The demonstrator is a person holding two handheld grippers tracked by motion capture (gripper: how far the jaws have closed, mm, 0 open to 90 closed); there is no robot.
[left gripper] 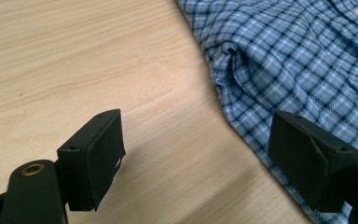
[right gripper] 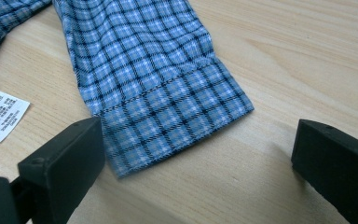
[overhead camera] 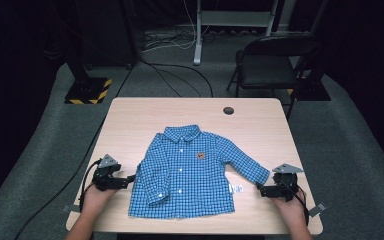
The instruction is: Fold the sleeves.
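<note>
Jaws first: my left gripper [overhead camera: 130, 179] sits at about eight o'clock on the table [overhead camera: 130, 115], its pads spread wide with bare wood between them and nothing gripped. One pad [left gripper: 312, 161] overlaps the shirt's folded sleeve edge in the left gripper view; whether it touches I cannot tell. My right gripper [overhead camera: 261, 190] lies at four o'clock, equally agape, the sleeve cuff [right gripper: 177, 121] just ahead of its gap. A white care label [right gripper: 0, 114] lies beside that cuff. Blue checked shirt [overhead camera: 190, 170] lies flat at the table's centre, collar toward twelve o'clock. Beyond the table, a dark chair [overhead camera: 270, 62] stands at one o'clock.
</note>
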